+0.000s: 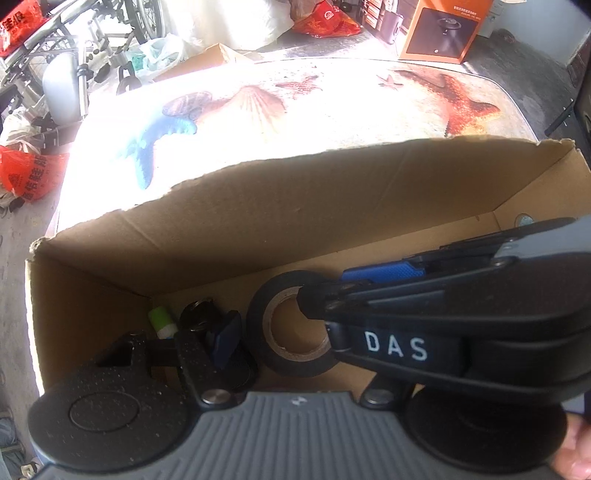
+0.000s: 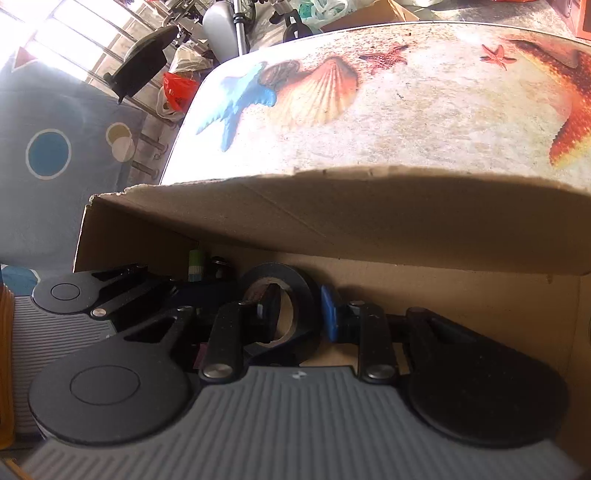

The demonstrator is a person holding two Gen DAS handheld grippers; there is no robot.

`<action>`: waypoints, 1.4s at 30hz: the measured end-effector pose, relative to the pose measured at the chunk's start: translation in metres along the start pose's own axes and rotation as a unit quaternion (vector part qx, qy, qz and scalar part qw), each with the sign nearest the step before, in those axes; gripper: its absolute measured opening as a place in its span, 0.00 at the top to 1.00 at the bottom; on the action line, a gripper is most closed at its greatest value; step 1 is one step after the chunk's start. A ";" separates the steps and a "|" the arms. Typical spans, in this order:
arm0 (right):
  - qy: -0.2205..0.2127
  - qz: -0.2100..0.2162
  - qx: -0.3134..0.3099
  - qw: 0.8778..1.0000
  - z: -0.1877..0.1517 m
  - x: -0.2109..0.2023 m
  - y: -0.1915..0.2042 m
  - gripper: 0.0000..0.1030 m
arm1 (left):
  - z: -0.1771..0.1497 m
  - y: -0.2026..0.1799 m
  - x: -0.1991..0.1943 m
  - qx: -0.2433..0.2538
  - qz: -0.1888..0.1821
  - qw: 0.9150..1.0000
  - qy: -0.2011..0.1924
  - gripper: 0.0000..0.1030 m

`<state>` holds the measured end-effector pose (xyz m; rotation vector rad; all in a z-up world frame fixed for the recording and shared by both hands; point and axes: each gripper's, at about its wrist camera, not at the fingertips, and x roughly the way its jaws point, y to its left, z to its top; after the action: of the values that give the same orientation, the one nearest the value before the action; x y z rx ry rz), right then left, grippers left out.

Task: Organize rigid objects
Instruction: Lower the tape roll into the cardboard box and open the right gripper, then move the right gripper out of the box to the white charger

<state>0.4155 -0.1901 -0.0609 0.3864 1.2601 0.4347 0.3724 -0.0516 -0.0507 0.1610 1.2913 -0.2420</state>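
An open cardboard box (image 1: 258,206) stands on the table. On its floor lies a black tape roll (image 1: 258,317), flat side down. My right gripper (image 2: 300,314) reaches in with one finger in the roll's hole and the blue pad (image 2: 330,314) outside. A slim gap shows on each side of the roll's wall, so it is open. My left gripper (image 1: 295,334) is open too. Its left finger (image 1: 225,339) sits left of the roll, and its other finger is hidden under the right gripper (image 1: 327,286). A small green-and-white cylinder (image 1: 162,321) and a black round object (image 1: 197,314) lie in the box's left corner.
The box (image 2: 332,221) rests on a cloth printed with shells and starfish (image 1: 295,103). Beyond the table are an orange carton (image 1: 443,33), red bags (image 1: 29,173) and a wheelchair (image 1: 62,85). A person's fingers (image 1: 576,446) show at the lower right.
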 end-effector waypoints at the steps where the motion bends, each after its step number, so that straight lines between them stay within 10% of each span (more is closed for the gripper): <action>1: -0.005 0.004 0.001 1.000 -0.001 -0.003 0.000 0.69 | -0.001 0.000 -0.004 -0.002 -0.001 1.000 -0.004 0.27; 12: -0.096 0.016 -0.015 0.995 -0.047 -0.118 0.001 0.46 | -0.039 -0.018 -0.097 0.014 -0.041 0.996 -0.079 0.18; 26: -0.291 0.039 -0.027 0.956 -0.263 -0.272 -0.006 0.08 | -0.193 -0.070 -0.205 0.045 -0.128 0.963 -0.231 0.08; 32: -0.316 -0.049 -0.025 0.947 -0.335 -0.260 -0.010 0.01 | -0.254 -0.077 -0.173 0.013 -0.156 0.965 -0.210 0.03; 42: -0.296 -0.196 -0.090 0.931 -0.354 -0.209 0.017 0.01 | -0.297 -0.074 -0.119 -0.026 -0.124 0.969 -0.212 0.00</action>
<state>0.0215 -0.2691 0.0267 0.0860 0.6733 0.0711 0.0461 -0.0377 -0.0155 -0.0964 0.8868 -0.4322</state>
